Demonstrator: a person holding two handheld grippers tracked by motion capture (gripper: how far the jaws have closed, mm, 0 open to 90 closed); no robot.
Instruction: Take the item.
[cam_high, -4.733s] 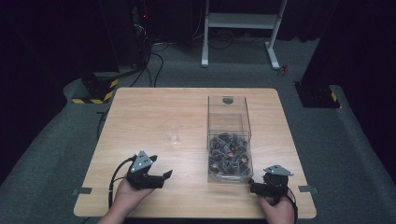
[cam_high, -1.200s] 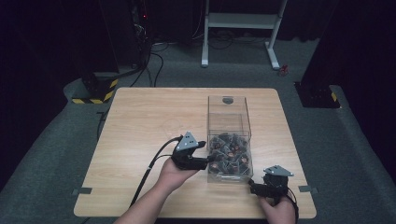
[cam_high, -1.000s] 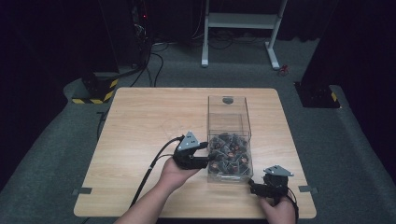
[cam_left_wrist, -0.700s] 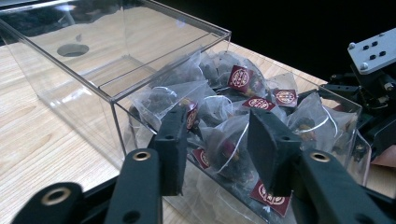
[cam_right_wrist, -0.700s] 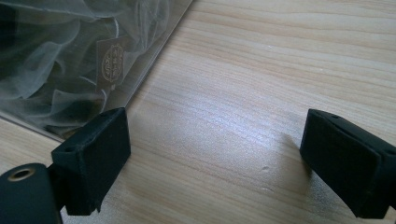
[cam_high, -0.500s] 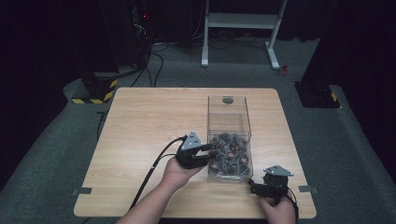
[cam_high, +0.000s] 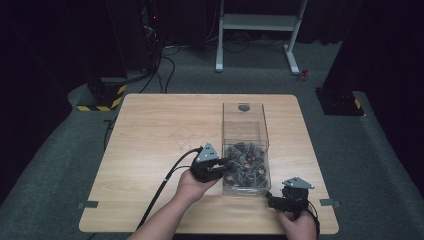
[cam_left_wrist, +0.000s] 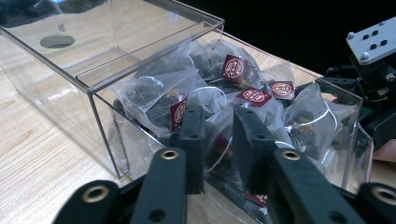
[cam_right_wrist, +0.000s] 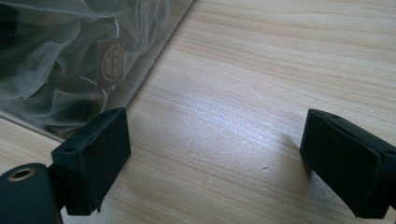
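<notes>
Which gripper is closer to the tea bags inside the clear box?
Left. The left gripper reaches over the clear box into the tea bags; the right gripper rests outside its near corner.

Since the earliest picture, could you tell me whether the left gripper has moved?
Yes. The left gripper has travelled from the table's near left edge rightward and away from the person, to the clear plastic box of tea bags, its jaws reaching in.

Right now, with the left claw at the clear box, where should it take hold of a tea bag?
Grip a top tea bag by its puffed upper corner, coming from above through the clear box's open top; the walls block side entry.
</notes>
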